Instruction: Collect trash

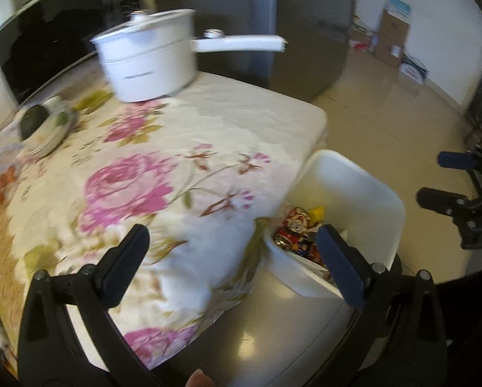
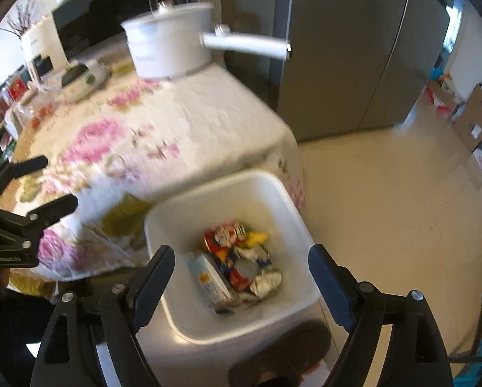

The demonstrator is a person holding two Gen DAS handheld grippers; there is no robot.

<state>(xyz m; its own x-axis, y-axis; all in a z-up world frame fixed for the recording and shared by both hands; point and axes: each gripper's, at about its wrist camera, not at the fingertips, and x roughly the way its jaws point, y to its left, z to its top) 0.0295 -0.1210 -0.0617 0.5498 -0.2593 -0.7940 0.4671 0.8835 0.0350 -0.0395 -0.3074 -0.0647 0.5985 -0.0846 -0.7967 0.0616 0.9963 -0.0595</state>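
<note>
A white trash bin (image 2: 273, 187) stands on the floor against the table corner. It holds a red can (image 2: 223, 237), crumpled foil (image 2: 266, 282), a pale blue carton (image 2: 208, 279) and a yellow wrapper (image 2: 255, 238). My right gripper (image 2: 242, 254) hangs open above the bin with nothing between its fingers. My left gripper (image 1: 232, 242) is open and empty over the table's near corner, left of the bin (image 1: 353, 174). Each gripper shows in the other's view: the right gripper (image 1: 440, 179) beyond the bin, the left gripper (image 2: 54, 182) over the tablecloth.
A floral tablecloth (image 1: 182, 148) covers the table. On it stand a white pot (image 1: 147, 61) with a long handle and a bowl on plates (image 1: 47, 125), with small red fruits (image 1: 4, 183) nearby. A steel fridge (image 2: 353, 64) stands behind, and cardboard boxes (image 2: 473, 116) line the far wall. A shoe (image 2: 282, 354) is by the bin.
</note>
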